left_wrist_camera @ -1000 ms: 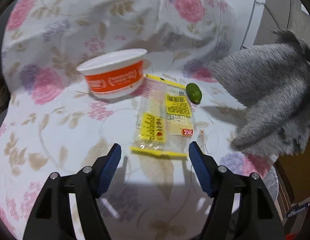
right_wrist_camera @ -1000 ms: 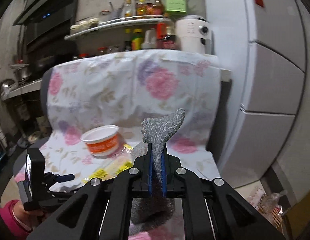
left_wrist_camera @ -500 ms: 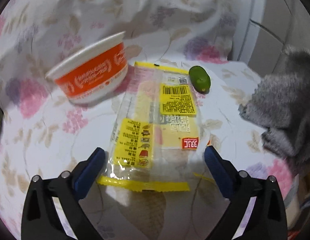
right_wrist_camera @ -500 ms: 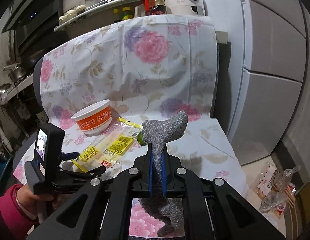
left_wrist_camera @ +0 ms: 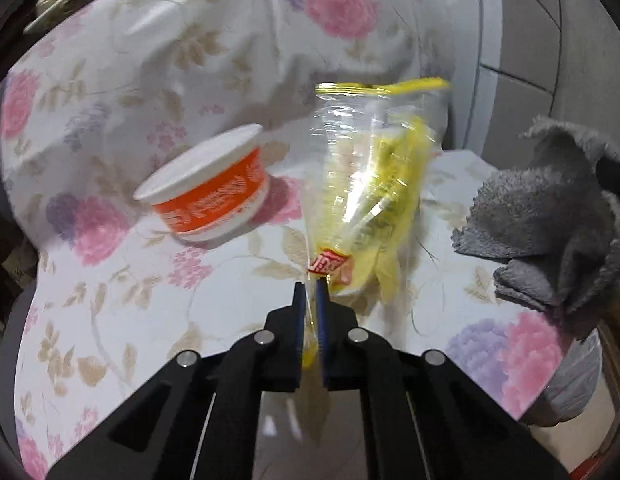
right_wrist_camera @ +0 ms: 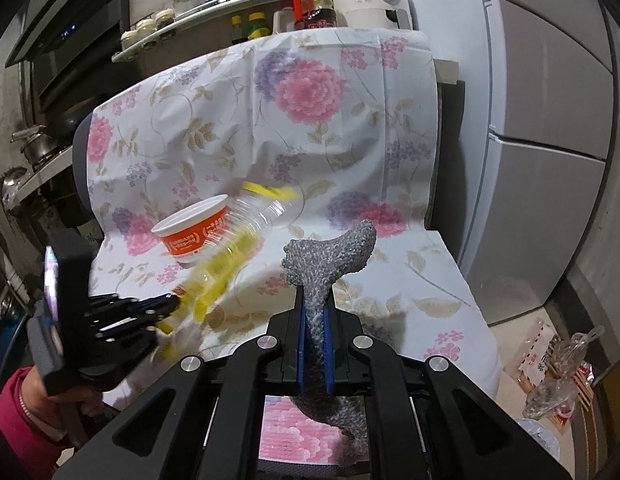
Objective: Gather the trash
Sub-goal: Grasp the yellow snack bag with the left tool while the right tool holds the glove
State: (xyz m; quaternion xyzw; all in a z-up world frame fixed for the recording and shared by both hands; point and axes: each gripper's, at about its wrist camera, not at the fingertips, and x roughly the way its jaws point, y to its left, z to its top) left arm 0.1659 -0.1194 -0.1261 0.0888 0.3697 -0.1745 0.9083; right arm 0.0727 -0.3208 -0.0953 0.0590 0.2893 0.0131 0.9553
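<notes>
- The left gripper (left_wrist_camera: pixel 310 286) is closed on one end of a clear and yellow wrapper (left_wrist_camera: pixel 370 184).
- The wrapper is held up off the cloth (left_wrist_camera: pixel 110 312), and its far end sticks up in the air. It looks blurry.
- In the right wrist view, the wrapper (right_wrist_camera: pixel 234 256) is seen slanting up from the left gripper (right_wrist_camera: pixel 176 300) in front of the cup (right_wrist_camera: pixel 194 228).
- The orange and white cup (left_wrist_camera: pixel 214 196) is seen just to the left of the wrapper. It rests on the flowered cloth.
- The right gripper (right_wrist_camera: pixel 313 312) is closed on a grey rag (right_wrist_camera: pixel 330 256). One end of the rag pokes up past the fingers and the other end hangs down below them.
- In the left wrist view, the rag (left_wrist_camera: pixel 550 224) is seen at the right, well apart from the cup.
- The cloth is spread over a chair, on the seat and up the back.
- A hand in a pink sleeve (right_wrist_camera: pixel 14 412) is seen at the handle of the left gripper.
- A plastic bag (right_wrist_camera: pixel 558 376) is seen on the floor at the right.
</notes>
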